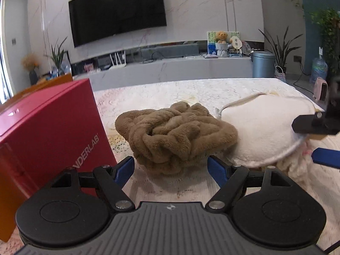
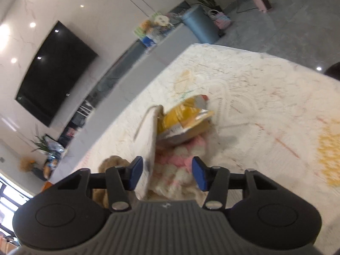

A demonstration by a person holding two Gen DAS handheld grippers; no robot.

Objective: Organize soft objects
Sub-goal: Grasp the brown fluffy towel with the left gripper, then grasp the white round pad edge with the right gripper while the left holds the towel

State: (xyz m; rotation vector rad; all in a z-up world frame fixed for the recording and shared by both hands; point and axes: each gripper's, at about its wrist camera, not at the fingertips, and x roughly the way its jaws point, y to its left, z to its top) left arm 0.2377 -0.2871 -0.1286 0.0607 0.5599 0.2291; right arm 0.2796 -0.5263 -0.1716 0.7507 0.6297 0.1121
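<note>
Approaching: left gripper (image 1: 171, 167) open at brown towel (image 1: 176, 132); right gripper (image 2: 167, 173) open, possibly snagging white pad (image 2: 148, 148).

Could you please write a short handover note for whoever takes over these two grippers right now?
Left tongs: open wide, empty, just in front of the brown plush bundle on the table.
Right tongs: partly open, gripping nothing; the edge of the white round pad and the pink-and-white fluffy item lie between the pads.
Other things: a yellow snack bag lies beyond the fluffy item; a red box stands left of the brown bundle.
Done: nothing visibly sorted.
Left: pick up and organize all the soft items.
</note>
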